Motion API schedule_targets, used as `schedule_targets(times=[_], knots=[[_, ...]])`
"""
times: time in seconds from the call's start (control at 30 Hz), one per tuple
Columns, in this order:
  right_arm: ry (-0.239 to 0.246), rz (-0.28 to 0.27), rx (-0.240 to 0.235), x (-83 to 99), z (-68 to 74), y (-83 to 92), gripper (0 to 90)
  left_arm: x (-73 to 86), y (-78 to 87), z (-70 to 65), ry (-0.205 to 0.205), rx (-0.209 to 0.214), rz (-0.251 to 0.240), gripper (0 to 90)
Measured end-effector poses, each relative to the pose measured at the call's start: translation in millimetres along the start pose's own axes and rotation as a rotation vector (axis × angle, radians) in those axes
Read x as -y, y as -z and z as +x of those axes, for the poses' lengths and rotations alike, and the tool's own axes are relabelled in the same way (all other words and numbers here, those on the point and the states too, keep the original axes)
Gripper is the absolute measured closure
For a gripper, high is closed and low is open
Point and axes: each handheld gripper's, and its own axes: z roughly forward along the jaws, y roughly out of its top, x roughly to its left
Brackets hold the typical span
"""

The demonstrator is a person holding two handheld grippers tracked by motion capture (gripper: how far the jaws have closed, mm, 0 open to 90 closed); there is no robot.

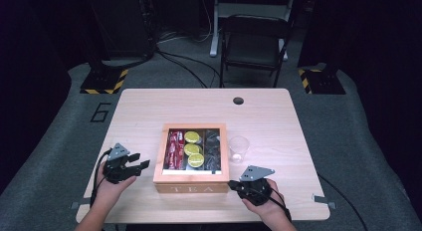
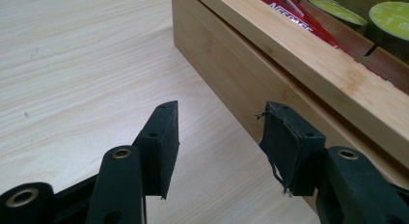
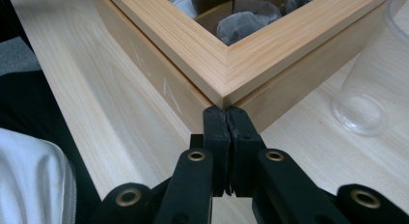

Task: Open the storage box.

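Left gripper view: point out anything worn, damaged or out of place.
The pad on the right-hand finger of the left tongs is frayed, with loose threads hanging off its edges. The tea box and table look sound.

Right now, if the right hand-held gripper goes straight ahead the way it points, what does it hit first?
The near right corner of the light wooden tea box. The right hand-held gripper, jaws shut, points squarely at that corner with almost no gap, possibly touching already. The clear plastic cup sits off to the side, out of line.
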Motion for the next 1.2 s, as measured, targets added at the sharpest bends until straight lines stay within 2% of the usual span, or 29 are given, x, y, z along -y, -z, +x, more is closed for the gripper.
schedule_targets(times=[0.13,0.17,0.23,0.37,0.6,0.77,0.93,0.97,1.0,1.07,1.13,1.17,1.2], knots=[[-0.001,-0.010,-0.003,-4.4,-1.1,2.3,87.8,-0.2,0.5,-0.4,0.000,0.003,0.001,47.3],[-0.016,-0.014,-0.008,-7.4,-1.4,3.2,87.8,-0.2,0.6,-1.3,0.000,0.003,-0.003,47.3],[-0.017,-0.001,-0.010,-10.7,-1.4,4.6,87.7,-0.4,0.6,-1.7,-0.007,0.007,-0.008,47.2],[0.000,0.002,-0.002,-16.4,-1.6,5.2,87.6,-1.1,1.2,-2.3,-0.015,0.011,-0.008,47.2],[-0.005,-0.030,-0.003,-30.5,-3.5,7.5,87.6,-2.7,2.7,-5.7,-0.025,0.015,-0.024,47.3],[-0.035,-0.062,-0.005,-36.9,-4.8,12.0,87.6,-6.6,7.8,-11.4,-0.049,0.039,-0.033,47.2],[-0.032,-0.071,-0.002,-40.0,-5.4,13.7,87.6,-9.7,12.8,-14.8,-0.066,0.063,-0.049,47.2],[-0.025,-0.070,-0.004,-41.1,-5.9,14.3,87.6,-11.2,14.6,-18.4,-0.069,0.067,-0.069,47.2],[-0.025,-0.070,-0.004,-41.1,-5.9,14.3,87.6,-11.2,14.6,-18.4,-0.069,0.067,-0.069,47.3],[-0.031,-0.078,0.002,-42.8,-5.7,14.9,87.6,-14.3,17.5,-23.7,-0.090,0.102,-0.075,47.3],[-0.032,-0.083,0.004,-44.7,-6.1,16.2,87.6,-15.8,17.6,-29.6,-0.105,0.120,-0.094,47.4],[-0.034,-0.081,0.008,-45.4,-5.8,16.7,87.6,-17.7,18.5,-35.2,-0.126,0.133,-0.096,47.4],[-0.034,-0.081,0.008,-45.4,-5.8,16.7,87.6,-17.7,18.5,-35.2,-0.126,0.133,-0.096,47.4]])
